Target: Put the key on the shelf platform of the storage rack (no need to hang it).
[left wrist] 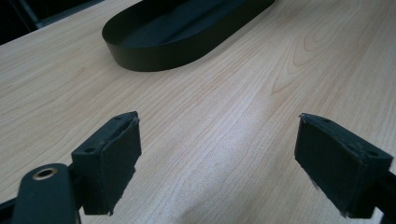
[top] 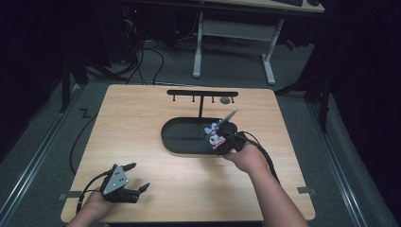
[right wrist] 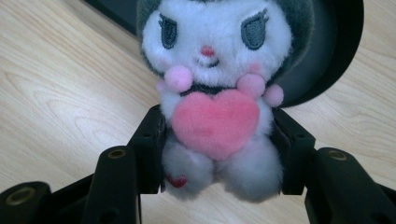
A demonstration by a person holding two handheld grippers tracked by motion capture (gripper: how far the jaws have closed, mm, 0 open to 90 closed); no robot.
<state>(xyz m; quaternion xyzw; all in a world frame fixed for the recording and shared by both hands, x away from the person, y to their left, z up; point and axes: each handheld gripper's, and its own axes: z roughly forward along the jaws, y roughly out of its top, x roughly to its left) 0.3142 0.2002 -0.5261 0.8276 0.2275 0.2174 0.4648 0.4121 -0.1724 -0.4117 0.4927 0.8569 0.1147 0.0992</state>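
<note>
At the near right end of the shallow black oval tray (top: pixel 177 135), a small plush doll (right wrist: pixel 215 88) sits pinched between the jaws of the right gripper (right wrist: pixel 217 144). It has a white fuzzy face with stitched grey eyes, a tiny pink nose, a dark grey hood, and pale lilac legs with a little red mark on one foot. A soft pink heart (right wrist: pixel 215 122) is pressed against its chest, with small pink pom-poms at the shoulders. From above, the doll (top: pixel 215 136) is held upright just over the tray's rim, and the right gripper (top: pixel 226 141) is wrapped by the person's right hand (top: pixel 246 156), with its cable trailing back along the forearm. The black jaws squeeze the doll's body from both sides, the pile bulging slightly around them.

The tray is matte, with a low smooth wall, and from it rises a thin black T-shaped stand (top: pixel 202 94) with short pegs under its crossbar. Everything rests on a light wooden table (top: pixel 142 113) with visible grain.

Well apart, at the near left corner, the left gripper (top: pixel 137 177) hovers low in the left hand (top: pixel 97 203), its padded black jaws spread wide with nothing between them, a grey triangular plate on top.
</note>
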